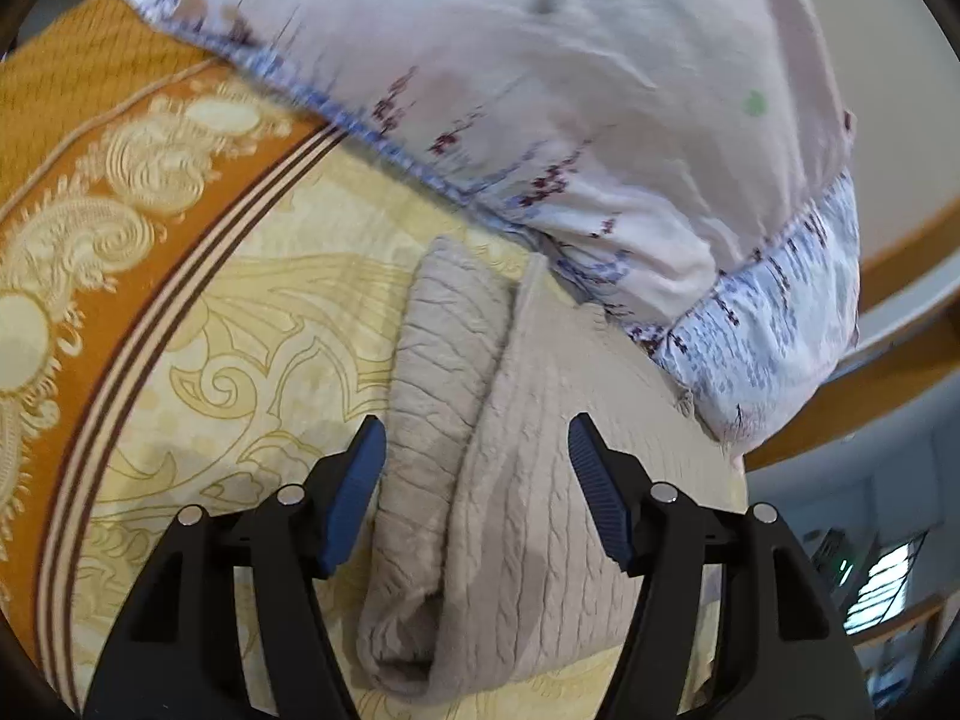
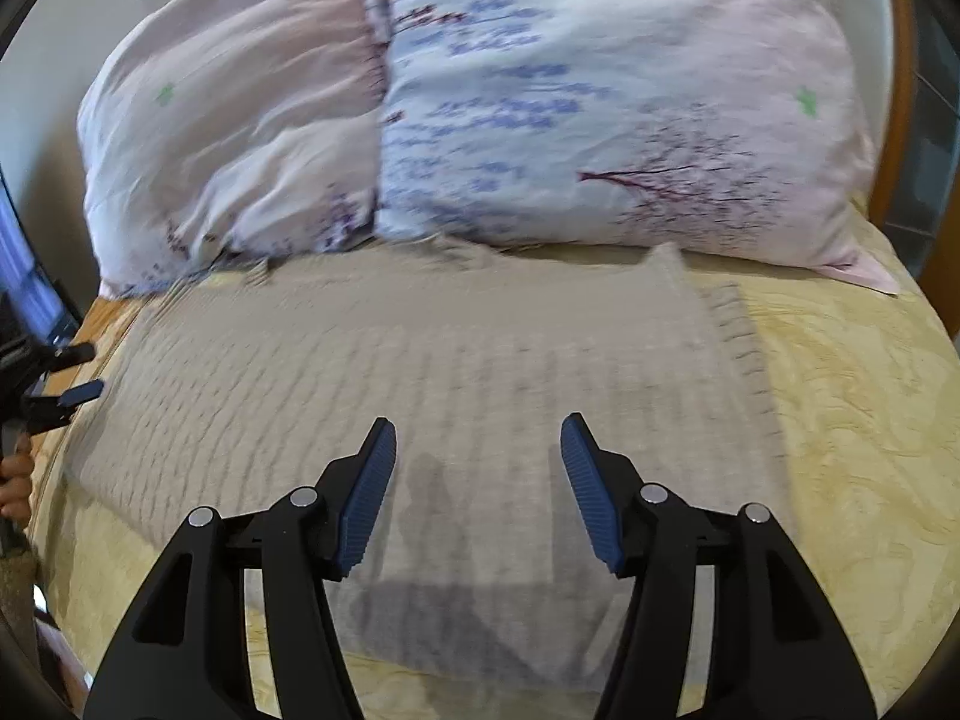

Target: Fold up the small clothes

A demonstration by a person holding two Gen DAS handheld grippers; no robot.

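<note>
While the beige cable-knit garment (image 2: 420,372) lies spread on the yellow patterned bedspread (image 2: 840,420) below the floral pillows (image 2: 600,90), both the left gripper (image 1: 477,438) and right gripper (image 2: 478,438) hover wide, empty; best pinch the rolled side edge cleanly.

Lighting: soft, even daylight; bright window (image 1: 888,585) at left-wrist view's lower right. Shadows: faint gripper shadow on knit (image 2: 468,540). Blur: motion smear across pillows (image 2: 480,102), both views. Distortion: strong fisheye curvature, black vignetted corners.
</note>
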